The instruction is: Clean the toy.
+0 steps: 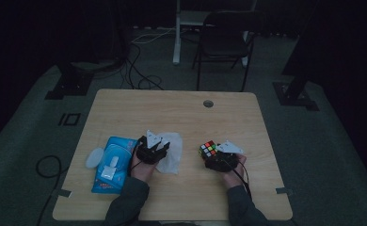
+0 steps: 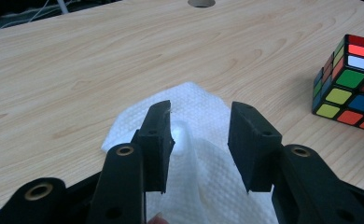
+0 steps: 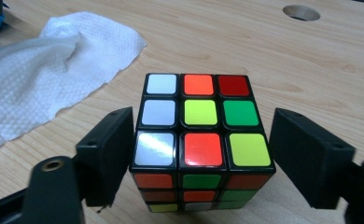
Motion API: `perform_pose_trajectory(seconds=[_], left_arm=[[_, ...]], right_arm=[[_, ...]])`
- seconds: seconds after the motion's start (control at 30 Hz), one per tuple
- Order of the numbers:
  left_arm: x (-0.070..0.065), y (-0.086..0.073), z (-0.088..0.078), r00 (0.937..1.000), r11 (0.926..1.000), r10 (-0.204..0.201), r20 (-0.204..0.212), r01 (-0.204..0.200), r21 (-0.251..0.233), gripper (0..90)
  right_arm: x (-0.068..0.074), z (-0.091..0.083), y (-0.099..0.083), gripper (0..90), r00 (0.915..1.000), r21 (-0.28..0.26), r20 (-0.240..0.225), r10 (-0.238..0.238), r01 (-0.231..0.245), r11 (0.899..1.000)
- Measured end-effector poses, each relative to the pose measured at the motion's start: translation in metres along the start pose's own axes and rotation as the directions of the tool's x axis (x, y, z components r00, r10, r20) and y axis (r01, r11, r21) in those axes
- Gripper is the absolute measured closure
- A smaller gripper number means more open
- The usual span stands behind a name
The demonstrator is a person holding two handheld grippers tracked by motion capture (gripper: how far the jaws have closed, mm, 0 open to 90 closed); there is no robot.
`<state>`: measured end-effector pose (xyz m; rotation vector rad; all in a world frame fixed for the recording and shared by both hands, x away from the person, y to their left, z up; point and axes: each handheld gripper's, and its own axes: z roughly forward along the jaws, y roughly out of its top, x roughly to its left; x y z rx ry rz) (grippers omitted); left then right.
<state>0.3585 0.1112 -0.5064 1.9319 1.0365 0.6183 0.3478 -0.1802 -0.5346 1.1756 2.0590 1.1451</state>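
Observation:
A scrambled colour cube [image 3: 199, 149] stands on the wooden table [image 1: 172, 113] at the right. My right gripper [image 3: 202, 116] is open around it: the left pad lies close against the cube's side and the right pad stands apart with a gap. In the high view the cube [image 1: 208, 149] sits just ahead of that gripper [image 1: 213, 157]. A crumpled white tissue [image 2: 194, 98] lies at mid-table. My left gripper [image 2: 199, 109] is open over it, with a raised fold between the jaws. From above, this gripper [image 1: 159, 147] rests on the tissue [image 1: 171, 153].
A blue pack of wipes [image 1: 110, 164] lies left of the left hand, its white lid [image 1: 95, 157] flipped out. A cable hole [image 1: 208, 103] sits near the table's far edge. A dark chair [image 1: 224, 42] stands beyond the table.

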Motion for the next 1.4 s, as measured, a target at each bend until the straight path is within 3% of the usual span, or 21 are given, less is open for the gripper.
perform_pose_trajectory(seconds=[0.43,0.6,1.0,1.17,1.4], left_arm=[[0.001,0.001,-0.002,1.0000,0.9999,-0.006,0.004,0.006,-0.008,58.5],[0.002,0.000,-0.002,0.9999,0.9999,-0.011,0.003,0.011,-0.010,58.4],[0.003,0.001,-0.006,0.9998,0.9997,-0.018,0.006,0.018,-0.017,57.8],[0.005,0.001,-0.008,0.9997,0.9995,-0.022,0.009,0.022,-0.020,57.7],[0.005,0.001,-0.008,0.9997,0.9995,-0.023,0.008,0.023,-0.021,57.5]], right_arm=[[0.001,-0.015,0.010,20.6,0.9999,-0.077,-0.015,0.006,-0.008,0.997],[0.002,-0.022,0.014,24.3,0.9997,-0.111,-0.024,0.007,-0.009,0.994],[-0.003,-0.035,0.017,51.5,0.9986,-0.203,0.028,0.045,-0.039,0.978],[-0.008,-0.037,0.016,56.3,0.9963,-0.215,0.042,0.074,-0.064,0.974],[-0.014,-0.035,0.015,59.5,0.9922,-0.196,0.062,0.108,-0.094,0.976]])
